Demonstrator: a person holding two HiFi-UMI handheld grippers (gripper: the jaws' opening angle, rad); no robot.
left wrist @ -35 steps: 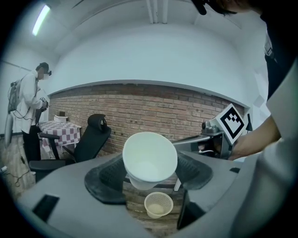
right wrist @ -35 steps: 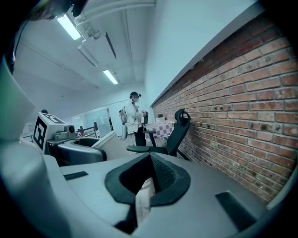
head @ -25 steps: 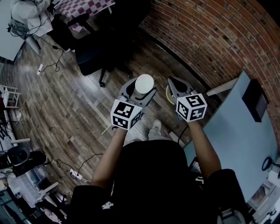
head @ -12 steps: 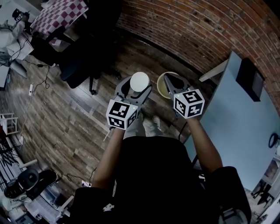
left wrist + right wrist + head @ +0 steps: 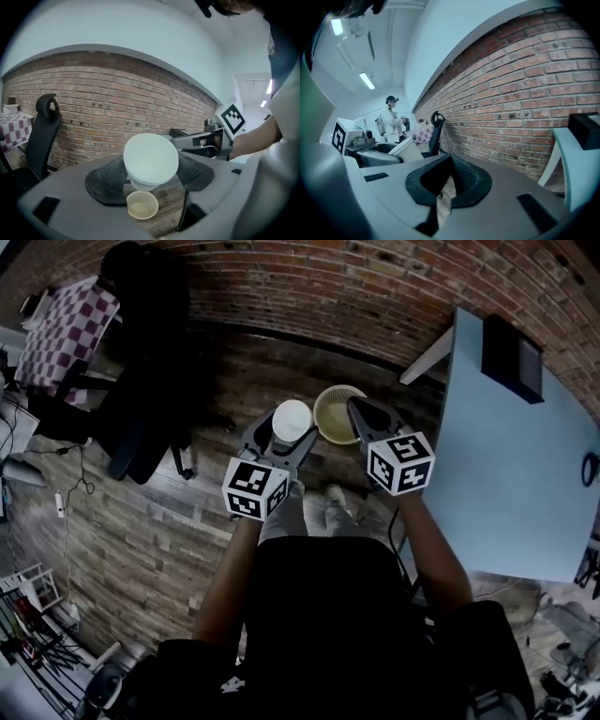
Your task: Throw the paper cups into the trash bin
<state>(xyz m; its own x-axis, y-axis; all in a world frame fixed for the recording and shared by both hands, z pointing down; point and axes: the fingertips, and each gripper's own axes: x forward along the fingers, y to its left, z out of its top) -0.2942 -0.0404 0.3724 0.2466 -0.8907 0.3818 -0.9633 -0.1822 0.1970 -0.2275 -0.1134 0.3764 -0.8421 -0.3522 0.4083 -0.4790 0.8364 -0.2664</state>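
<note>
Left hand-held gripper [image 5: 286, 433] clamps paper cup [image 5: 292, 419]; trash bin [image 5: 333, 414] below, just ahead; right hand-held gripper [image 5: 360, 412] closed, empty.

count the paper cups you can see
1. The cup is gripped in the left gripper's jaws, above the floor and next to the bin. Others may be hidden in the bin or nested inside this one.

My left gripper [image 5: 285, 430] and right gripper [image 5: 360, 412] were grey, with black-and-white marker cubes [image 5: 254, 488]. Behind them I saw a black short-sleeved top [image 5: 319, 615].
</note>
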